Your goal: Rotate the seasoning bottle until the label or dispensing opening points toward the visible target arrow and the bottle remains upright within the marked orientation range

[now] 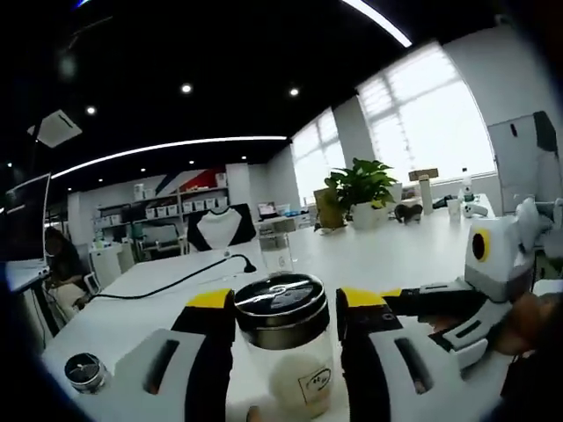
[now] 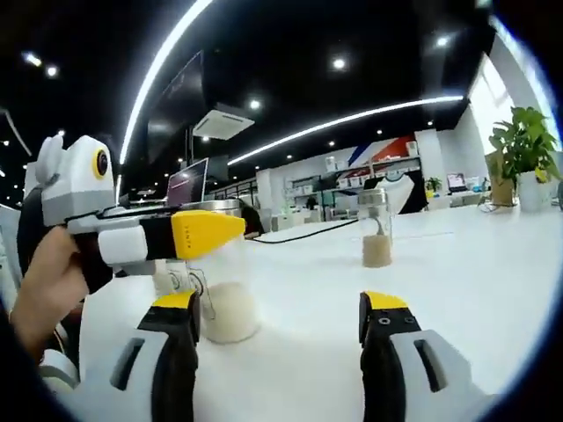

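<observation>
**Bottle upright between the left tool's jaws**

The seasoning bottle [image 1: 283, 347], black-capped and upright, stands low centre of the left gripper view between the left tool [image 1: 286, 309]; whether the jaws clench it I cannot tell. The right tool [image 2: 281, 316] hangs released, the bottle at its lower left, past its left jaw. White table [image 1: 387, 251]; another jar [image 2: 376, 227] well apart; an open office.
</observation>
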The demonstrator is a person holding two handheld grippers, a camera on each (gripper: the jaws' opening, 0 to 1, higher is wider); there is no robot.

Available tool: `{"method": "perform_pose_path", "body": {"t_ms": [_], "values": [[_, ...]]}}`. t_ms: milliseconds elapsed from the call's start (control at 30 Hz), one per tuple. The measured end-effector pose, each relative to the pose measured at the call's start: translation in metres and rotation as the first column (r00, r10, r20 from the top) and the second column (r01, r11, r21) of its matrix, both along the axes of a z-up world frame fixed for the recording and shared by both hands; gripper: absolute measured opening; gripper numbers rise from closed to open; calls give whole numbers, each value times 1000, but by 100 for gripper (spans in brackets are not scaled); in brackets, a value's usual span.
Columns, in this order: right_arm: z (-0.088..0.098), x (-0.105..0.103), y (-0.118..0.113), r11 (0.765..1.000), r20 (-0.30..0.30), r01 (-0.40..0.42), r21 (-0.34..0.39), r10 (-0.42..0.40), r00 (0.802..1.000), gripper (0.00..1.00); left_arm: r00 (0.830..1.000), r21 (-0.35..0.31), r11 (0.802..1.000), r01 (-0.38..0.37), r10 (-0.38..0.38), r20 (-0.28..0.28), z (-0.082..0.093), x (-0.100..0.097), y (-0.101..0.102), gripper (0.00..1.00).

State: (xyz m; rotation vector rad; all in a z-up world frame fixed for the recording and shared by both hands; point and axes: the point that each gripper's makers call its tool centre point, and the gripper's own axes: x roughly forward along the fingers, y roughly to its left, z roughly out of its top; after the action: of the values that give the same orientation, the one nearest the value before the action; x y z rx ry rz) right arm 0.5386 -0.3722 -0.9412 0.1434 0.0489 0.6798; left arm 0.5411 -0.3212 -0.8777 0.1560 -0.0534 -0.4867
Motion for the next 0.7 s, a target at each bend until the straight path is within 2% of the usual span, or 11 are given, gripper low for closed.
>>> {"method": "perform_pose_path", "body": {"t_ms": [100, 267, 433, 533, 600, 700], "values": [[-2, 1, -3, 1000, -14, 9, -5, -9, 1000, 83, 999, -48, 998, 33, -32, 11, 9, -5, -1, 57], [-5, 3, -7, 1000, -17, 16, -26, -17, 1000, 83, 999, -41, 999, 17, -16, 34, 19, -7, 6, 61], [-3, 9, -22, 998, -3, 58, -25, -58, 998, 83, 999, -57, 998, 25, -23, 44, 24, -8, 8, 62], [3, 12, -30, 996, -14, 74, 54, -73, 997, 86, 999, -46, 999, 18, -16, 36, 22, -7, 9, 62], [2, 13, -33, 997, -13, 71, 40, -71, 997, 86, 1000, -37, 999, 8, -7, 25, 17, -4, 11, 63], [-2, 16, -37, 997, -26, 75, 18, -74, 997, 86, 1000, -66, 998, 18, -18, -2, 11, -3, 12, 64]]}}
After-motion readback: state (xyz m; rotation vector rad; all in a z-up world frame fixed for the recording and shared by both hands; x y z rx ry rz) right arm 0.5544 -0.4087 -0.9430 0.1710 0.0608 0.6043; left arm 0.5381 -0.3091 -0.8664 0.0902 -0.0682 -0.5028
